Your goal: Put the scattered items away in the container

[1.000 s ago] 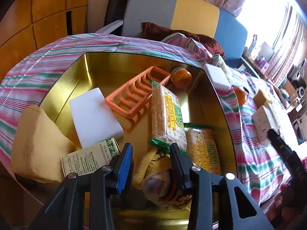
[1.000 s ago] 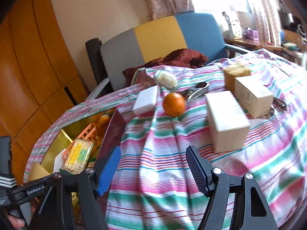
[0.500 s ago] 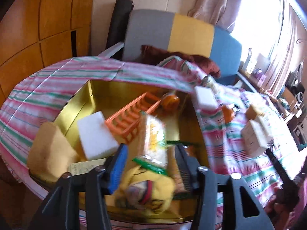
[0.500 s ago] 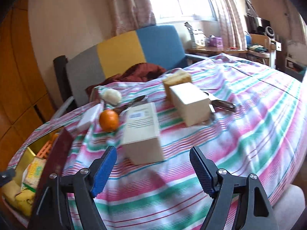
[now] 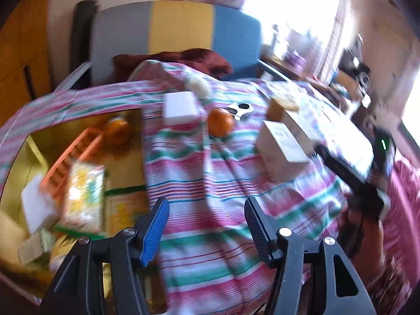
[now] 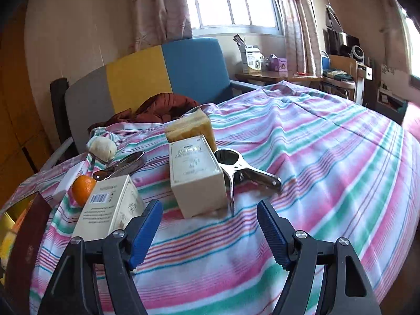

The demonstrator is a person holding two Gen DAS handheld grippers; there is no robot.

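Your left gripper (image 5: 206, 225) is now swinging off the tin (image 5: 126, 162) toward the striped cloth (image 5: 210, 183), its jaws opening with nothing between them; the yellow toy it was holding a second ago is lying in the tin. Your right gripper (image 6: 210, 232) is now facing the boxes (image 6: 195, 176), jaws wide but closing, empty. The nearer box (image 6: 107, 210) is sitting just beyond its left finger (image 6: 145, 229).

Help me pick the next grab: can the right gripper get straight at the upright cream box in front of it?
Probably yes. The right gripper is empty with jaws closing, and only bare striped cloth lies before the cream box; the metal clip touches its far side.
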